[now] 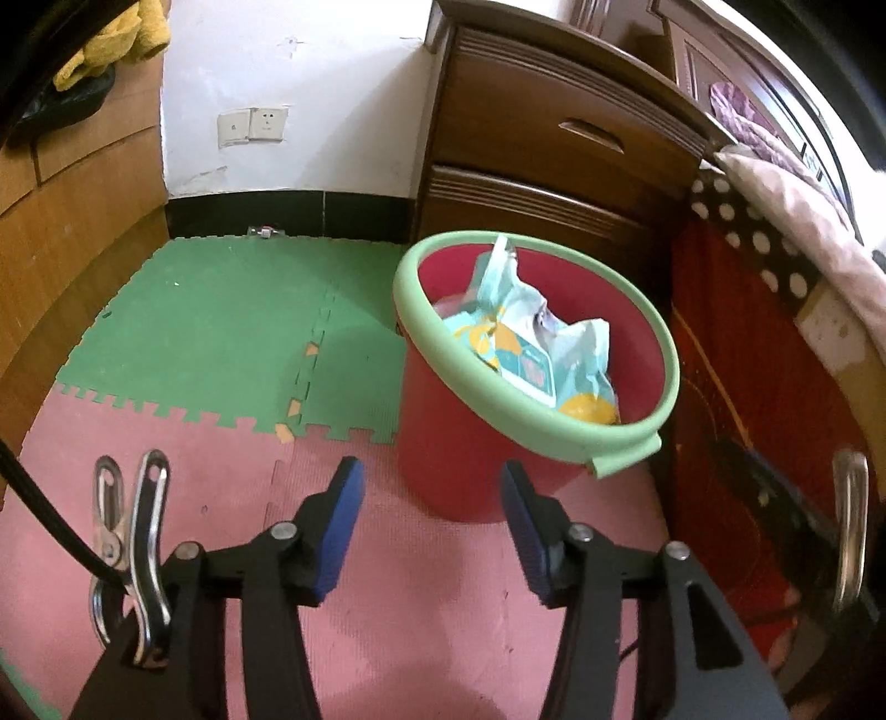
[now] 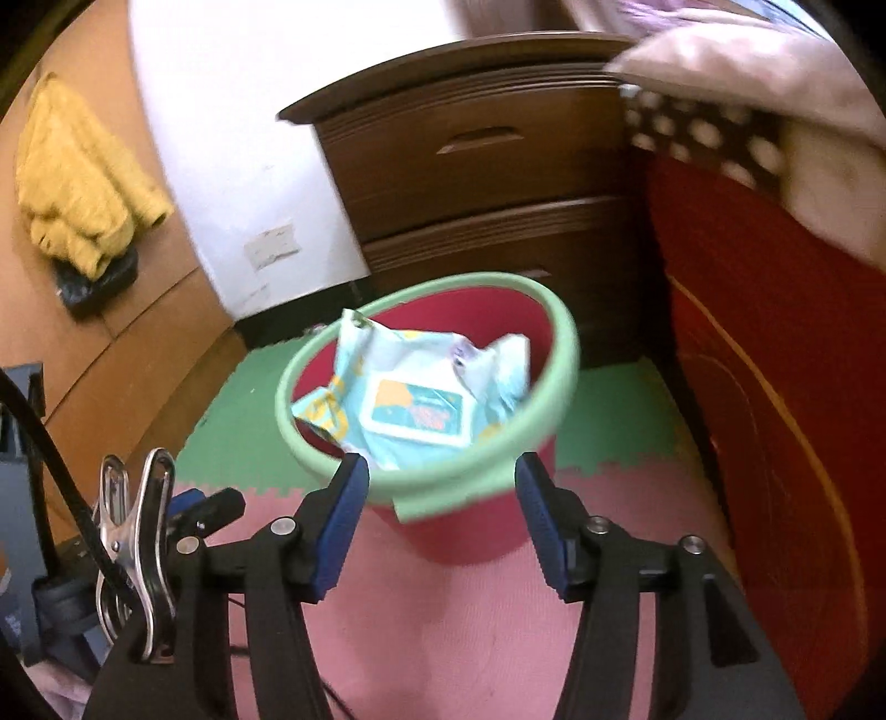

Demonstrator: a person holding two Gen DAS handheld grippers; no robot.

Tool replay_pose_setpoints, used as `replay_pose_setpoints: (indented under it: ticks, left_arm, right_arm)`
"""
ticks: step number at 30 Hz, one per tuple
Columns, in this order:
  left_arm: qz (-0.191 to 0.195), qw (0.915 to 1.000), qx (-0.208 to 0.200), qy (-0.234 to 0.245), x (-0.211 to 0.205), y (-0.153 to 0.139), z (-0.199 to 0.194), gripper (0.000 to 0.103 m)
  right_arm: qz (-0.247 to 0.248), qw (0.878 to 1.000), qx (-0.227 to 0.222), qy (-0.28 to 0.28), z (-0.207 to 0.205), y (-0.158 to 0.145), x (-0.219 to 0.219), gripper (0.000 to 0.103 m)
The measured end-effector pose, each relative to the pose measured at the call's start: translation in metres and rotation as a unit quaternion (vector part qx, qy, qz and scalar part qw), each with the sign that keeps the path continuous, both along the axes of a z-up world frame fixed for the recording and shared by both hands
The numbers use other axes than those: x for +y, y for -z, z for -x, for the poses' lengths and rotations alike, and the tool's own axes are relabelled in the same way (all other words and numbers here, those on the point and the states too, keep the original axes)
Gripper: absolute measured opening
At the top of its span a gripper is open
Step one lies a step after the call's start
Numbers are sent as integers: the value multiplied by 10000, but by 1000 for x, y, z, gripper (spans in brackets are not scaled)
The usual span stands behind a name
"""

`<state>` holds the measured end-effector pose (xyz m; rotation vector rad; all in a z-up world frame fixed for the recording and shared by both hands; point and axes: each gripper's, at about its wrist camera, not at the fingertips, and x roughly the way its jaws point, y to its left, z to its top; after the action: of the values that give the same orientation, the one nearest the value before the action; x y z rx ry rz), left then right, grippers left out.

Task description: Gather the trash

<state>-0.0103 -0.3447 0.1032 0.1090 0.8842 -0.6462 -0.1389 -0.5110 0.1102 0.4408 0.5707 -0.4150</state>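
In the left wrist view, the left claw (image 1: pixel 432 487) is seen with its two blue-padded fingers (image 1: pixel 346 498) spread apart; nothing is held between them and nothing is touched. One red bin (image 1: pixel 459 443) with a pale green rim is found at about one o'clock from the claw, standing on the foam floor mat (image 1: pixel 221 343), just beyond the fingertips and apart from them. One crumpled light-blue wipes packet (image 1: pixel 531 349) is seen inside the bin, leaning against its far wall. One dark wooden nightstand (image 1: pixel 554 138) with two drawers is placed behind the bin at twelve o'clock. One double wall socket (image 1: pixel 252 124) is set at eleven o'clock. One yellow cloth (image 1: pixel 116 44) is hung at ten o'clock, on the wooden furniture.

In the right wrist view, which is blurred, the right claw (image 2: pixel 440 487) is likewise shown open, with no object between its blue pads (image 2: pixel 349 498) and none touched. The same single bin (image 2: pixel 482 515) is seen at twelve o'clock, directly beyond the fingertips. One wipes packet (image 2: pixel 410 399) is contained in it, label side up, filling most of the opening. The nightstand (image 2: pixel 470 160) is seen behind at twelve o'clock, the yellow cloth (image 2: pixel 83 183) at ten o'clock, and a red bed side (image 2: pixel 775 360) at three o'clock.
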Motion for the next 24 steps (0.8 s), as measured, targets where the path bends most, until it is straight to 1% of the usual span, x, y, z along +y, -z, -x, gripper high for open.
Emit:
replay_pose_setpoints:
  ticks: [3, 5, 7, 10, 13, 18, 24]
  left_arm:
    - [-32, 10000, -86, -14, 4, 5, 6, 56]
    - [-77, 9999, -149, -27, 8, 7, 9, 56]
    - [-114, 9998, -175, -34, 12, 8, 11, 57]
    - [-92, 9997, -200, -63, 20, 9, 13, 57]
    - [-144, 9996, -244, -70, 26, 9, 17, 57]
    - [-162, 9992, -345, -114, 31, 6, 20, 57]
    - [-121, 9987, -487, -61, 24, -3, 19, 57]
  right_arm:
    - [95, 9988, -326, 339, 20, 8, 17, 57]
    - [344, 9975, -465, 411, 25, 11, 28, 58]
    - [521, 9966, -506, 383, 27, 12, 40, 58]
    - [649, 9966, -466, 203, 26, 12, 50, 58]
    - [751, 9957, -473, 258, 27, 8, 55, 58]
    - [738, 9956, -476, 318, 28, 9, 56, 58]
    - [602, 9963, -482, 389, 31, 9, 51, 58]
